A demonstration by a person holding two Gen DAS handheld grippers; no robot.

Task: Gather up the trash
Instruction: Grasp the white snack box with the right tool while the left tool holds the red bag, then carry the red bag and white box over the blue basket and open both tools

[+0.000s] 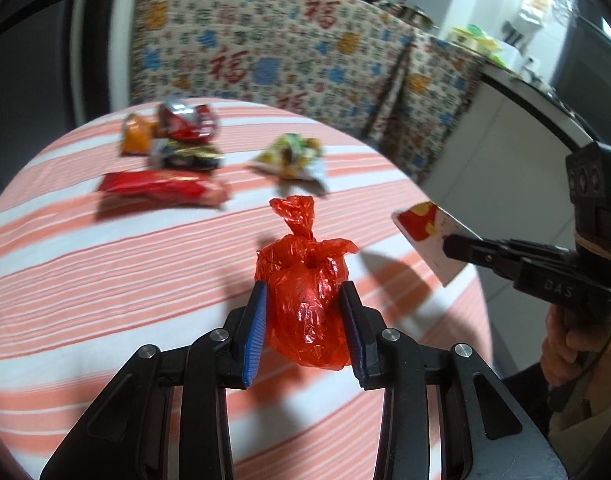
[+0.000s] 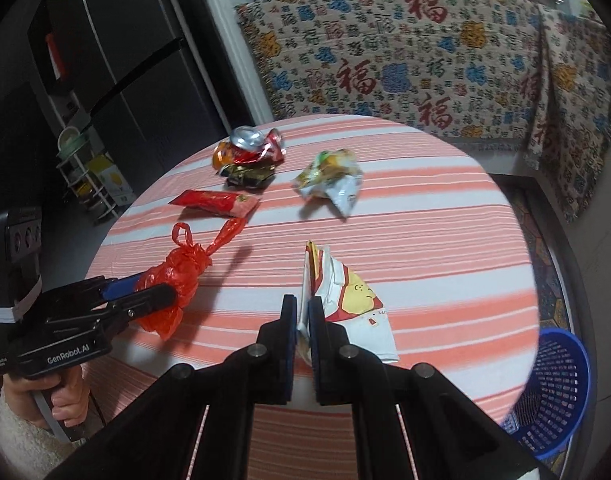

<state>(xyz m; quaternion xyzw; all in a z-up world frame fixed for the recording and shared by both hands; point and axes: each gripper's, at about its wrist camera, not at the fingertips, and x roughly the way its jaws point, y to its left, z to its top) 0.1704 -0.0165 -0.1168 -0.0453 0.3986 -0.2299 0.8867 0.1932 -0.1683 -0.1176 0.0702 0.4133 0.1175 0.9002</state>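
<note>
Carrying two pieces at once, so this reads as the transport step: both picks look done, drop-off not yet.

Left hand-held gripper (image 1: 304,312): jaws partway closed, blue pads (image 1: 256,328) pressing both sides of the knotted red plastic bag (image 1: 305,300). Bag hangs between the jaws, clear of the striped counter (image 1: 105,280) by the look of its shadow (knot and loose handle stick up past the fingertips). Grip sits on the bag's body, not the knot; thin film, so it may slip or tear if squeezed unevenly.

Right hand-held gripper (image 2: 302,320): clenched fully, pinching the folded white-and-yellow paper wrapper (image 2: 357,304) along one edge. Wrapper fans out to the right of the jaws, held edge-on, also off the counter as far as I can tell.

Blue mesh basket (image 2: 553,396) stands on the floor, below the counter's right rim in the right wrist view. That is the likely bin (my guess, nothing labels it).

Next move calls for: swing both loads over the rim to above the basket, then release. Right hand is nearer; left has to cross farther, so stagger them to avoid the two tools clashing.

Left on the counter, far side:
- red flat packet (image 2: 215,202)
- crushed can (image 2: 247,138) on a pile of foil wrappers (image 2: 247,172)
- crumpled green-and-white snack bag (image 2: 329,180), apart to the right

Roughly a third of the items are in hand, none visibly binned; I cannot tell the basket's contents from here.
</note>
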